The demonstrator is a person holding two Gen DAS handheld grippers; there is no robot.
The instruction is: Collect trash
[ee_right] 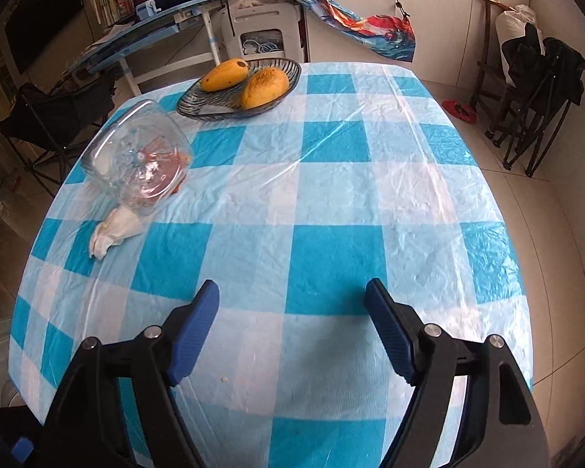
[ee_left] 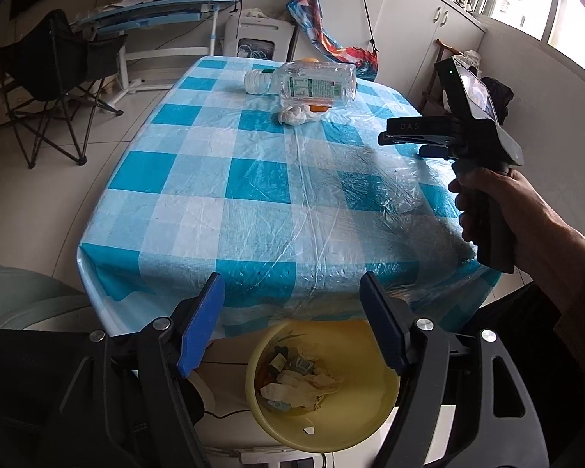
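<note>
On the table, under a crinkly clear plastic sheet, there's a blue and white checked cloth. From the right wrist view, a clear plastic bottle lies on its side at about 10 o'clock, with a crumpled white tissue touching its near end. Up at 11 o'clock sits a dark ribbed glass bowl holding two yellow mangoes. The right gripper hangs over the near part of the table, blue ribbed pads spread wide, nothing in them. The left gripper is spread wide too and empty, sitting above a round yellow bin at 6 o'clock with paper scraps inside. A folding chair stands at 9 o'clock.
</note>
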